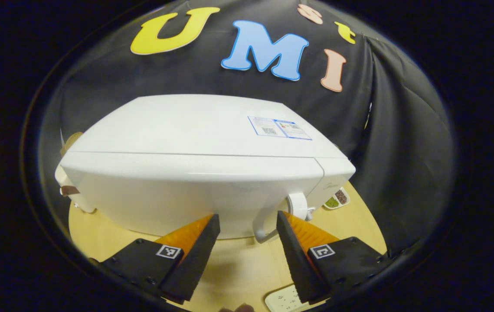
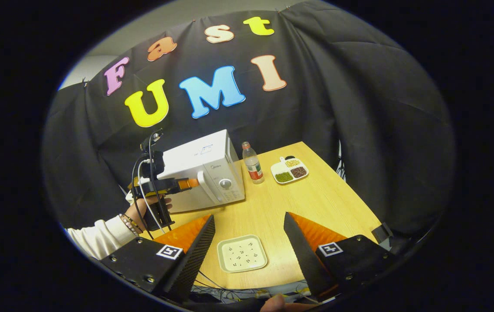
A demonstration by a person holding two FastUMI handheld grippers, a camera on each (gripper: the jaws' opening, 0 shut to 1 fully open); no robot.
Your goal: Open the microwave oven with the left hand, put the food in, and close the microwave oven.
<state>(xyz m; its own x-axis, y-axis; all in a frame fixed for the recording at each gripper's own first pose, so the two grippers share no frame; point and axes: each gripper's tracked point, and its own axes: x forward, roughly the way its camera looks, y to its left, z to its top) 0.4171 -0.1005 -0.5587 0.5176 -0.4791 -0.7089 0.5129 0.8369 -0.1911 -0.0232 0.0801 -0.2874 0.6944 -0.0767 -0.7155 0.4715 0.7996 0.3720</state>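
Looks like a staged recording booth, not a real kitchen: black cloth wall (image 2: 359, 108) draped behind a wooden table (image 2: 316, 203), with a microwave (image 2: 205, 173) and probably loose cables at the edge.

white sleeve (image 2: 99, 236), beaded bracelets (image 2: 129, 222), square tags on grippers.

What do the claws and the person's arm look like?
Each claw, like the right claw, has two wedge-shaped fingers on blocky bases with small square black-and-white markers. The left claw carries a tall black frame with cables hanging down. The hand holding it wears a white sleeve and beaded bracelets.
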